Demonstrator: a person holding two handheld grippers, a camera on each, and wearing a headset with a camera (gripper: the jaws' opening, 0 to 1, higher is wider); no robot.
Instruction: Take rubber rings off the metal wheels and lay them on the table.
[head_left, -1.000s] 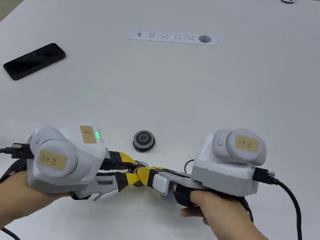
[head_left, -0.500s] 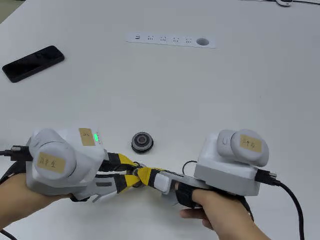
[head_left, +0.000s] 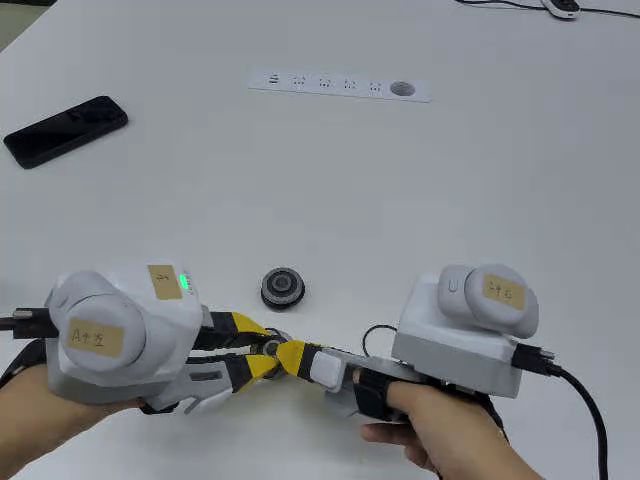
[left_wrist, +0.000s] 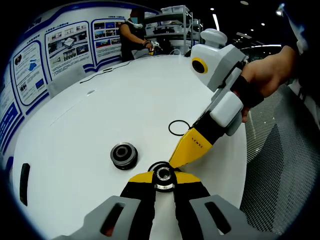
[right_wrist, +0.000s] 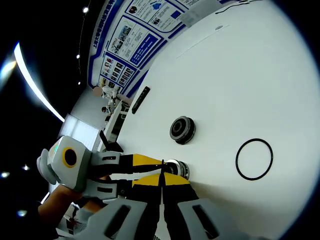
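My left gripper is shut on a small metal wheel, held just above the white table. My right gripper comes in from the right with its yellow tips shut on the black rubber ring at that wheel's rim. In the right gripper view its own jaws meet beside the held wheel. A second wheel, still wearing its dark ring, lies flat just beyond the tips. One loose rubber ring lies on the table near the right gripper's body.
A black phone lies at the far left and a white power strip at the back. A cable trails from the right gripper. People stand at shelves in the far background.
The head camera has tilted, so the table slid down a little. Both grippers stay locked together at the held wheel, the left one shifted slightly toward me.
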